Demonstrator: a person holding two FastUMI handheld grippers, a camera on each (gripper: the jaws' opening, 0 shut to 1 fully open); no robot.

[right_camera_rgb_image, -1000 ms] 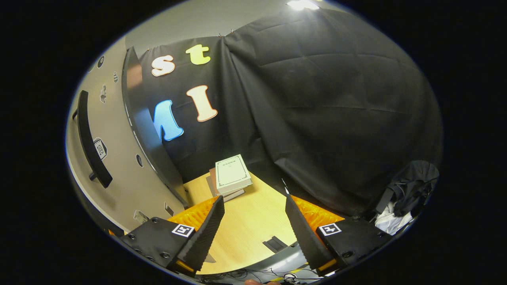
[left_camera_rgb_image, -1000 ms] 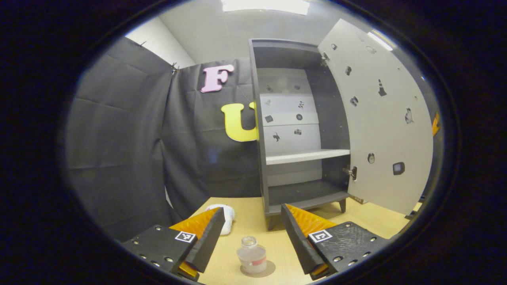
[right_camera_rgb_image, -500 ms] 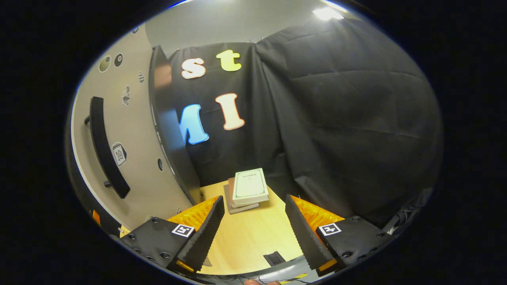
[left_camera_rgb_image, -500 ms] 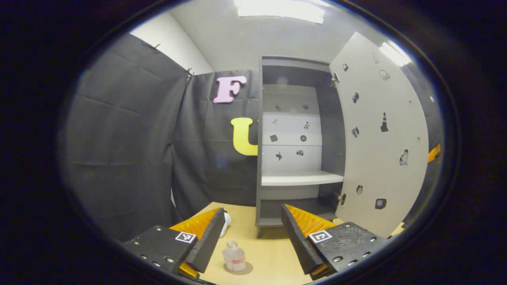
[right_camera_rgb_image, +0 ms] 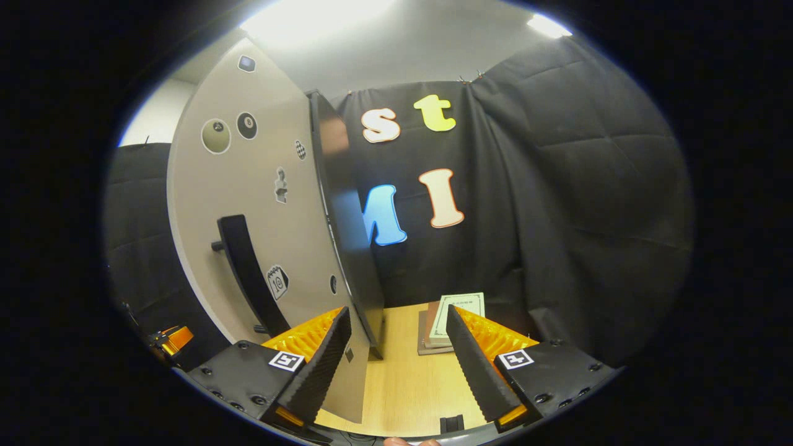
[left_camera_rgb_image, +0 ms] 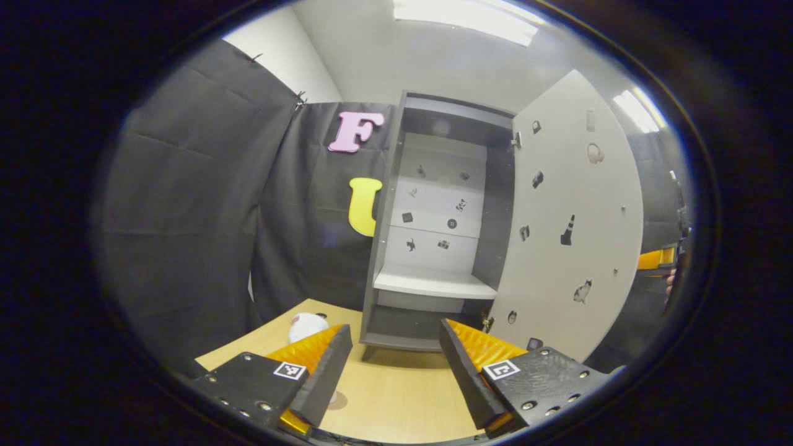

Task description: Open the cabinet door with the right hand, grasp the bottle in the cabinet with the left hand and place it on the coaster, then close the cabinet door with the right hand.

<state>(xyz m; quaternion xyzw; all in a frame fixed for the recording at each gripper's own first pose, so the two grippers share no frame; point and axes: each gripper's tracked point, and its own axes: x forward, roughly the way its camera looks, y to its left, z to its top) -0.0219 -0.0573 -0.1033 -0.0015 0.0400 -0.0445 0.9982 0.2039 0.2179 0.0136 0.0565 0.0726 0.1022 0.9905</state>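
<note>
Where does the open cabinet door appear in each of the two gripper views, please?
Left gripper view: the cabinet door is right of centre, inner face showing, standing open beside the cabinet.
Right gripper view: it is left of centre, outer face and dark handle showing.
Shared landmark: the wooden table between the fingers.

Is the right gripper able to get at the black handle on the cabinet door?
Probably yes. In the right gripper view the right gripper is open and empty, and the black handle stands on the door's outer face just left of it, with nothing between them. It would need to swing left.
</note>
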